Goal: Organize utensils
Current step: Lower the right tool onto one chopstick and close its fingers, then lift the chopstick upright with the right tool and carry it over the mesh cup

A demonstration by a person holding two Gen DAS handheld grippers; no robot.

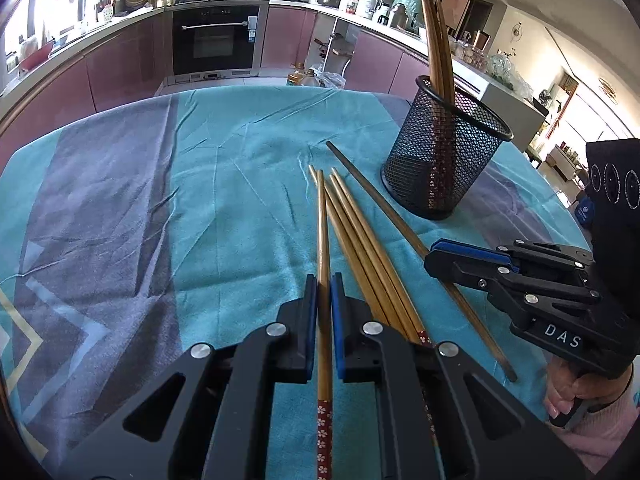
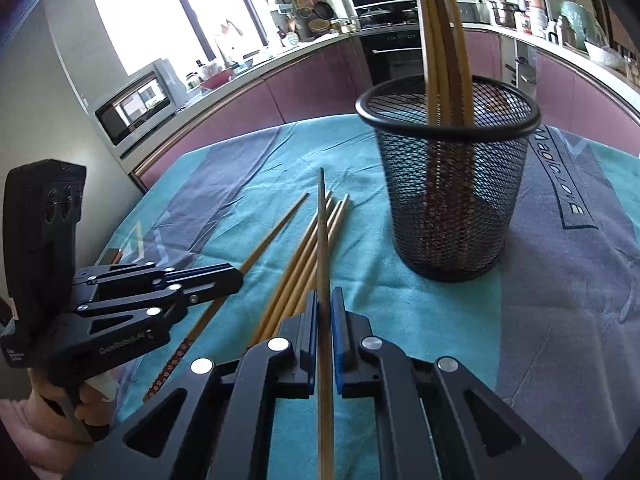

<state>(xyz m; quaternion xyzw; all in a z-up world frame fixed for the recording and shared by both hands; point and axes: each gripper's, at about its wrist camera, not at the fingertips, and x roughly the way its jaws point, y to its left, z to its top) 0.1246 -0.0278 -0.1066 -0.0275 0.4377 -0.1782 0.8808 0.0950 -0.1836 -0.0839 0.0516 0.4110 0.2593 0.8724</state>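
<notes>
Chopsticks: loose bundle lies on the tablecloth, at 7 o'clock from the mesh cup.
Left gripper: your fingers pinch one flower-ended chopstick.
Right gripper: your fingers pinch the dark-tipped chopstick.
Cup: upright, some chopsticks already standing inside.
Advice: lift each stick clear of the bundle, tip it upright, then lower it inside the rim at 1 o'clock.
</notes>
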